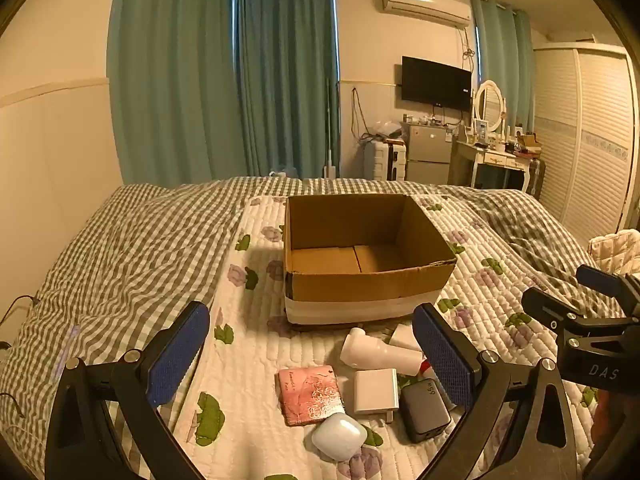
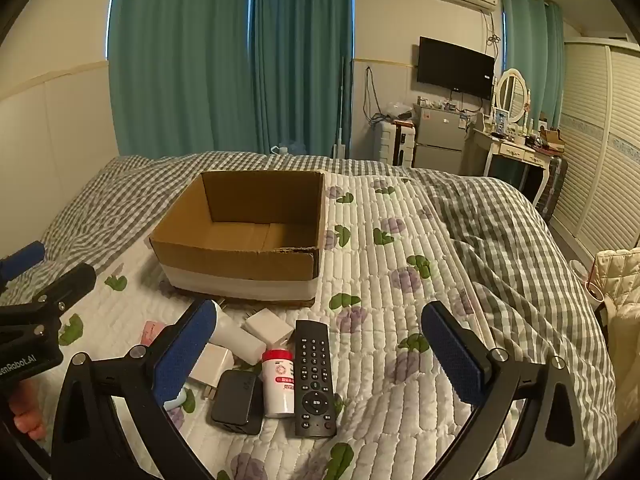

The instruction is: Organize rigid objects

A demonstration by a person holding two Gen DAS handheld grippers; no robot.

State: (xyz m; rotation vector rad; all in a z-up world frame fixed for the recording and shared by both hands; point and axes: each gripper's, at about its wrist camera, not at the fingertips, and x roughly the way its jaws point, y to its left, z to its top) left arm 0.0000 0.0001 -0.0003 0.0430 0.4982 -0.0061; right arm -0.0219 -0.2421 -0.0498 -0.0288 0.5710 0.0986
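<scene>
An open, empty cardboard box (image 1: 360, 284) (image 2: 240, 260) sits on the quilted bed. In front of it lies a cluster: a pink card wallet (image 1: 308, 394), a white charger (image 1: 376, 390) (image 2: 212, 362), a dark power bank (image 1: 426, 410) (image 2: 236, 402), a pale earbud case (image 1: 339, 436), a white bottle-shaped item (image 1: 380, 352) (image 2: 236, 338), a white adapter (image 2: 269, 326), a red-capped pill bottle (image 2: 279, 384) and a black remote (image 2: 314, 376). My left gripper (image 1: 310, 360) is open above the cluster. My right gripper (image 2: 320, 360) is open over the remote.
A grey checked duvet (image 1: 120, 248) covers the bed's left and far side. A floral quilt (image 2: 400, 280) lies under the box. Curtains, a wall TV, a fridge, a dressing table and a wardrobe stand beyond the bed.
</scene>
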